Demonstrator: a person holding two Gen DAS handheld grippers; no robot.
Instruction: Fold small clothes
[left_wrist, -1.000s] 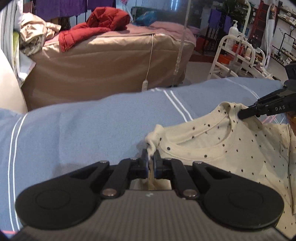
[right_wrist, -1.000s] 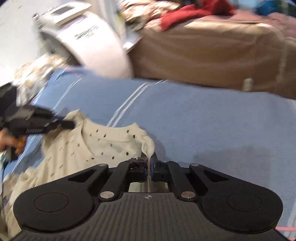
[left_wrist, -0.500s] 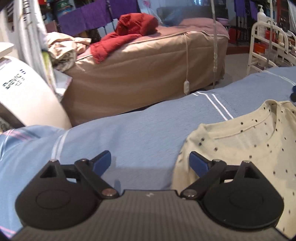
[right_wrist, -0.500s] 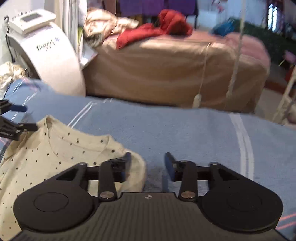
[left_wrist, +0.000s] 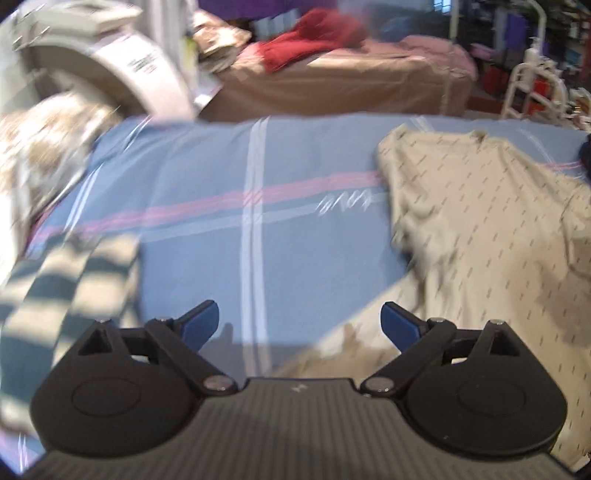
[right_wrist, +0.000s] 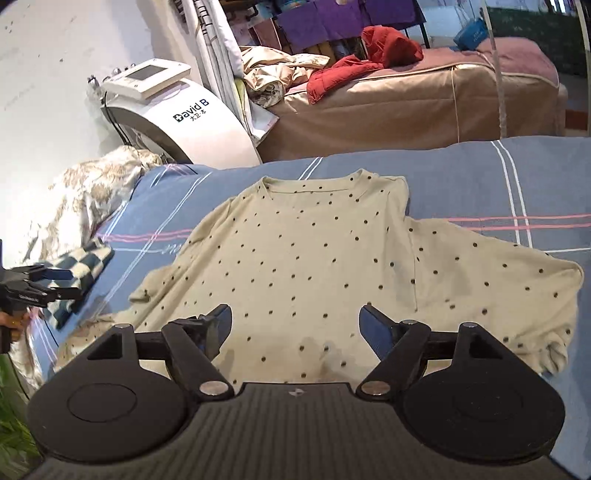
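A cream dotted T-shirt lies spread flat, neckline at the far side, on the blue striped bedsheet. My right gripper hovers over the shirt's lower part, jaws still opening, with nothing pinched between them. In the blurred left wrist view my left gripper is over bare sheet, jaws also opening and holding nothing. There the shirt lies to its right. The left gripper also shows at the far left of the right wrist view, beside a folded checkered cloth.
The checkered cloth lies at the sheet's left. A patterned blanket and a white machine stand beyond the left corner. A brown bed with a red jacket is behind. A white rack stands far right.
Both grippers were shut on the shirt's shoulder corners, then opened and let go. Both have drawn back from the neckline; the left one has swung left over bare sheet.
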